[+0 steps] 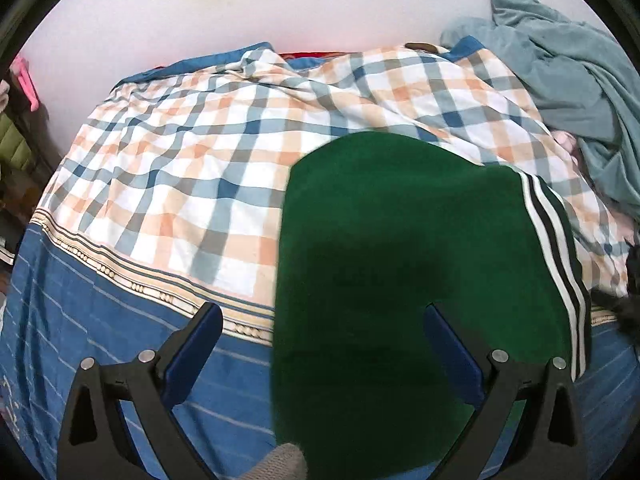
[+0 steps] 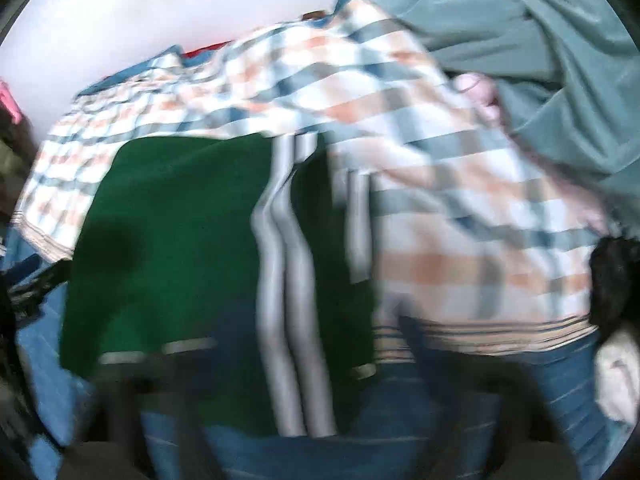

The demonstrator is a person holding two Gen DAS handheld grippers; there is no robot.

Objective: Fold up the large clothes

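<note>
Dark green garment [image 1: 384,240] with white and black stripes [image 1: 556,264] running down its right-hand side, spread flat on the bed. Upper part lying over the checked cover, lower part over the blue striped sheet. Top edge rounded, left edge straight. From the right wrist view, blurred: same green cloth [image 2: 180,240], with pale stripes [image 2: 288,280] down the middle and a further short set just to their right; thin pale band along the bottom hem.
</note>
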